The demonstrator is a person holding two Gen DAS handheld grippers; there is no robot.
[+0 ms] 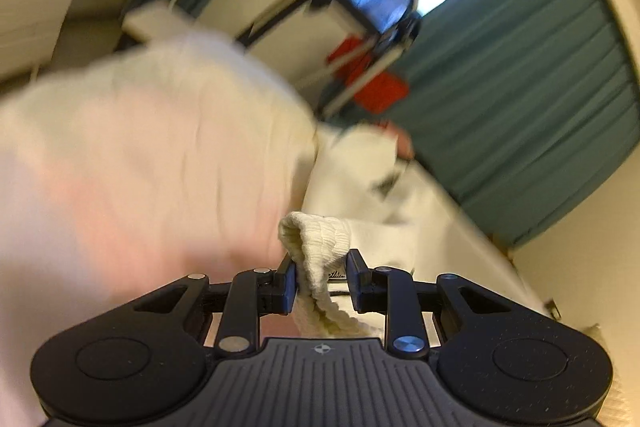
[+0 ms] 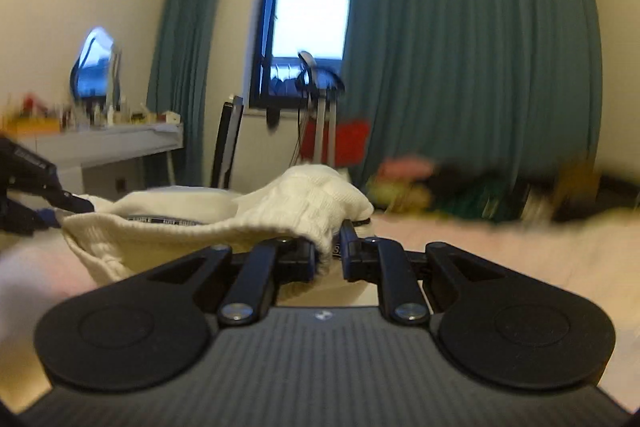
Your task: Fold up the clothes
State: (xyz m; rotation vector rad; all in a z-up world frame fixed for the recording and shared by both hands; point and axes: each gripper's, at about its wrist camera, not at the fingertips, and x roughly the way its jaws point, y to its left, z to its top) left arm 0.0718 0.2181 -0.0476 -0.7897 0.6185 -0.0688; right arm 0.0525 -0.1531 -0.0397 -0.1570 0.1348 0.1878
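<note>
A cream ribbed knit garment (image 2: 304, 203) is held up between both grippers above a pale bed (image 2: 500, 259). My right gripper (image 2: 329, 251) is shut on one end of its edge, where a dark label shows between the fingers. My left gripper (image 2: 60, 215) pinches the other end at the far left of the right wrist view. In the left wrist view, a thick fold of the knit (image 1: 316, 239) fills the gap of my left gripper (image 1: 321, 267). The rest of the garment (image 1: 140, 147) is a blurred white mass to the left.
Teal curtains (image 2: 460, 67) flank a bright window (image 2: 308, 11) ahead. A desk (image 2: 100, 143) with a mirror and small bottles stands at the left, a dark chair (image 2: 228, 143) beside it. A stand with something red (image 2: 348, 139) is near the window. Coloured clothes (image 2: 440, 187) lie piled on the bed's far right.
</note>
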